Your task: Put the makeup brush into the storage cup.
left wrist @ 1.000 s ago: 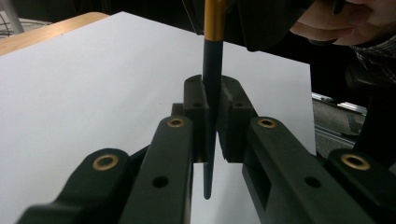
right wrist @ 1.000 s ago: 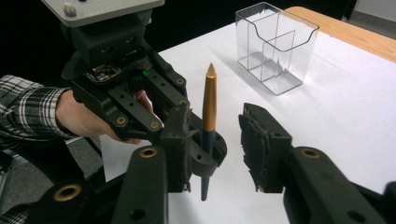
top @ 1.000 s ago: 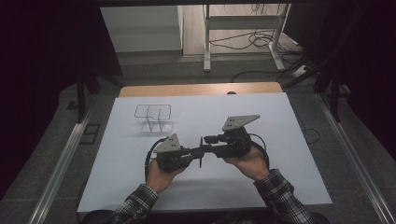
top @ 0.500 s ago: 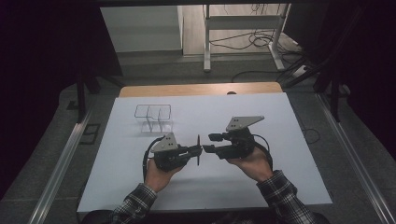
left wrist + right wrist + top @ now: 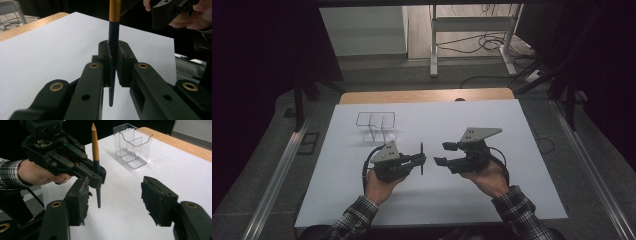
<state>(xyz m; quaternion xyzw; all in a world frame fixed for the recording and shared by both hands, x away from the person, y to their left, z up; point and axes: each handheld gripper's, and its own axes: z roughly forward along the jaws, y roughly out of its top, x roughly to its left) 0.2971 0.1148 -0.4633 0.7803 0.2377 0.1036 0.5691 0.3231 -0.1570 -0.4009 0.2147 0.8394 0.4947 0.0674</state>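
Orange-and-black pencil (image 5: 96, 160), light, stiff and slim, is standing upright near the clear holder (image 5: 132, 145), the left gripper (image 5: 419, 160) pinching its dark lower shaft while the right gripper (image 5: 444, 154) is having just widened its empty jaws beside it

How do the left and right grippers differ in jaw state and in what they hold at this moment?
The left gripper is shut on the pencil, holding it upright above the table; the right gripper holds nothing. The left gripper's pads press the dark shaft; the right gripper's jaws stand apart, having just been opening, with nothing between them. Both are hand-held, facing each other, near the clear holder.
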